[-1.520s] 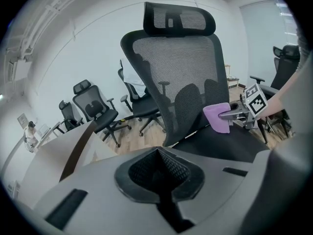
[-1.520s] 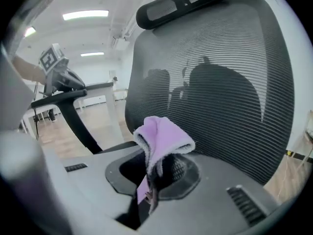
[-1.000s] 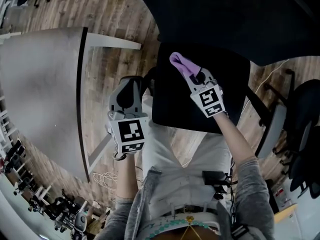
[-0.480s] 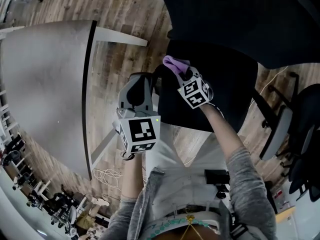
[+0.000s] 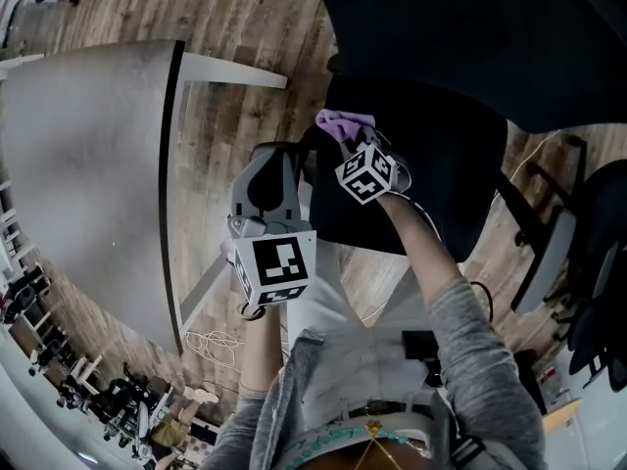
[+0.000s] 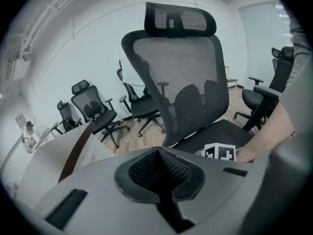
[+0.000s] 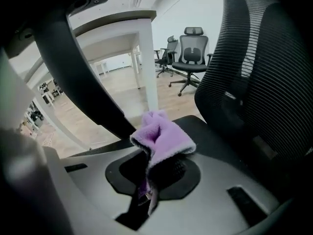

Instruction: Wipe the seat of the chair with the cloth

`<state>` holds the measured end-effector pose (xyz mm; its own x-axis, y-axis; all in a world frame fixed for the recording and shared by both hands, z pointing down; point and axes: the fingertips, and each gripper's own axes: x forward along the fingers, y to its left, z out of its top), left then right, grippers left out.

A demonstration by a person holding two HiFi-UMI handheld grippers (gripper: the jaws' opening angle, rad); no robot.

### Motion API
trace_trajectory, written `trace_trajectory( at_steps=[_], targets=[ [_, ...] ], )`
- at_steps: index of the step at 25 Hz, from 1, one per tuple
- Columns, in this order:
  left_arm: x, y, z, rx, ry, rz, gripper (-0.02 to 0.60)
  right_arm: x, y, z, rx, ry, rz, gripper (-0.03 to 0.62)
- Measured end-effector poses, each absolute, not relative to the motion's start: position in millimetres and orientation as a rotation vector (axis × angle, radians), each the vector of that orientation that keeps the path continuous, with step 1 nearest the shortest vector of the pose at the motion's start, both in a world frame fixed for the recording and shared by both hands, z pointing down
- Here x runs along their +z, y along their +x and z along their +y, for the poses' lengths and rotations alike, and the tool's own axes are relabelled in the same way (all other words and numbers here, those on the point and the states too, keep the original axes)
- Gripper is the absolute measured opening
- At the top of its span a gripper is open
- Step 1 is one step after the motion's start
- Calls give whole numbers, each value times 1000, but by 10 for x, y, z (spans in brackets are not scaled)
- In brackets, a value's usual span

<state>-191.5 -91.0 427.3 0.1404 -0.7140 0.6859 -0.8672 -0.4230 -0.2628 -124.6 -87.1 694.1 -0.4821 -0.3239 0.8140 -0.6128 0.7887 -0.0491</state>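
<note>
The black chair seat (image 5: 431,174) lies below me, its mesh backrest (image 5: 470,27) at the top. My right gripper (image 5: 355,143) is shut on the purple cloth (image 5: 343,122) and presses it on the seat's far left corner. In the right gripper view the cloth (image 7: 164,136) bunches out of the shut gripper (image 7: 151,165) over the seat (image 7: 215,141). My left gripper (image 5: 270,163) hangs just left of the seat, apart from it. Seen from the left gripper view, this gripper (image 6: 159,168) is shut and holds nothing, facing the backrest (image 6: 181,77).
A pale table (image 5: 88,164) with a white leg (image 5: 235,71) stands at the left on the wooden floor. Other office chairs (image 5: 588,253) crowd the right side. Cables (image 5: 211,344) lie on the floor near my legs.
My right gripper has dragged the cloth leftward across the seat to its left corner. The left gripper stays beside the seat.
</note>
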Motion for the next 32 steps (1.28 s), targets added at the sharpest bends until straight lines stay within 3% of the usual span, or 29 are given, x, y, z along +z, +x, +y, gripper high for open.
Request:
trace_trajectory(
  at_steps=[32],
  targets=[
    [4197,-1918,-921,1185,2222,-1579,2,7032,-789,-816,270,584,-2013,48]
  ],
)
